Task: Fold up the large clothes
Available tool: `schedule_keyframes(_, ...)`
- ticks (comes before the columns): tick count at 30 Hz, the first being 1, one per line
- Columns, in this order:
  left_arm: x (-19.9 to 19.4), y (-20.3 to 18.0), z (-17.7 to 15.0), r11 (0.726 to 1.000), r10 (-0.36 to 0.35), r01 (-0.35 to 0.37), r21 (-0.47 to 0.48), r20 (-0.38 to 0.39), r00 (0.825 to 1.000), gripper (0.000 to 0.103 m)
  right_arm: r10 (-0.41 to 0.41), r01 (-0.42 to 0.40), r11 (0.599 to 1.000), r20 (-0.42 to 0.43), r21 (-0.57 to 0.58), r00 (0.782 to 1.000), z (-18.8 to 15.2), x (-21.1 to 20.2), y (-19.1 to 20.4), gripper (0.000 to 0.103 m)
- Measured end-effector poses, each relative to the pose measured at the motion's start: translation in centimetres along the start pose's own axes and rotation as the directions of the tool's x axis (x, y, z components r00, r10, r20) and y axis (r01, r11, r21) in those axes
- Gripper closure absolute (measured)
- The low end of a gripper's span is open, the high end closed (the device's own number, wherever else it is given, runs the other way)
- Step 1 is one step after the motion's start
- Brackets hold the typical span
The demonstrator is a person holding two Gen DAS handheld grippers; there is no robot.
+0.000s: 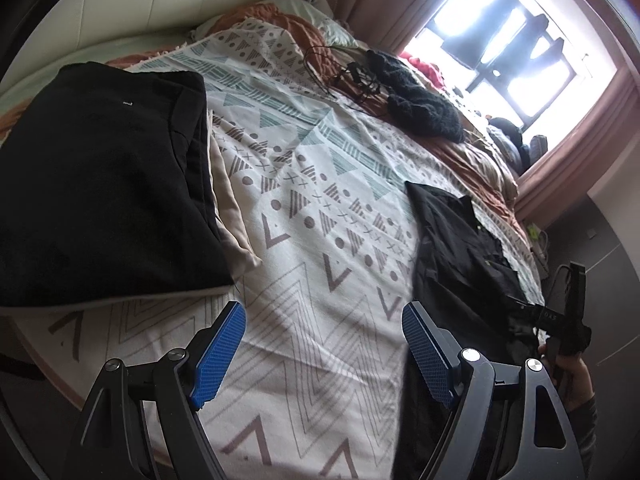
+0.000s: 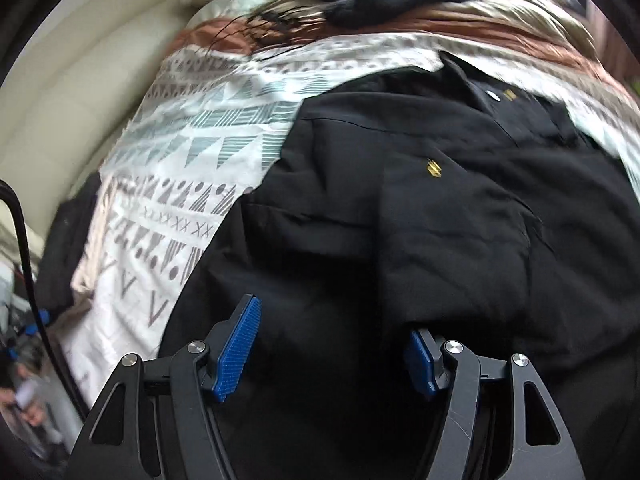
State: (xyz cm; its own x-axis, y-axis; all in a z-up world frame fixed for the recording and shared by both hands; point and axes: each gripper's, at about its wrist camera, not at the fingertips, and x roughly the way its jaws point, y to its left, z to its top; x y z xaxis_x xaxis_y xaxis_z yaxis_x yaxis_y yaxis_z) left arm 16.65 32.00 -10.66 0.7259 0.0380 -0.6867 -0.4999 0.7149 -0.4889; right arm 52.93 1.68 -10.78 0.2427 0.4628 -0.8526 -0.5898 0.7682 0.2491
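Note:
A crumpled black shirt (image 1: pixel 460 248) lies on the right side of the patterned bed cover (image 1: pixel 320 208). In the right wrist view the black shirt (image 2: pixel 440 208) shows a small yellow emblem and fills most of the picture. My right gripper (image 2: pixel 334 320) stands open right over it. Its left pad (image 2: pixel 240 348) is bare and a fold of the shirt covers the tip of the right one. My left gripper (image 1: pixel 324 316) is open over bare bed cover, with nothing between its pads. A folded black garment (image 1: pixel 100 180) rests on a beige one (image 1: pixel 236 224) at the left.
A dark knitted item (image 1: pixel 420 104) and tangled cables (image 1: pixel 344 76) lie farther up the bed, near orange bedding and pillows. A bright window (image 1: pixel 520 40) with pink curtains stands at the back right. A person's hand (image 1: pixel 572 380) shows at the right edge.

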Motion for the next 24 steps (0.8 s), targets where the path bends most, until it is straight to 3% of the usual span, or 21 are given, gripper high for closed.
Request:
schedule_keyframes(6,-1.8,-1.8,-1.0,0.999,-0.03,0.029,0.021,0.013,0.999,0.022,0.014,-0.028,0.987,0.085,0.16,0.996,-3.3,-6.5,-3.5,0.036)
schedule_keyframes(10,-2.7,-3.8,-1.7,0.997,-0.043,0.042,0.058,0.015,0.999,0.022,0.001,-0.053,0.962,0.189,0.269,0.982,-4.5,-11.5,-5.9,0.036)
schedule_keyframes(18,-2.8,-9.2,-2.4,0.991,-0.03,0.028,0.128,0.008,1.0,0.021,-0.091,0.003,0.949,0.267,0.315,0.959,-6.9,-16.3,-9.9,0.036)
schedule_keyframes(24,-1.4,-15.4,-3.4,0.981,-0.014,0.014,0.192,-0.003,1.0,0.021,-0.122,-0.004,0.93,0.319,0.367,0.94,-8.3,-19.5,-15.5,0.036)
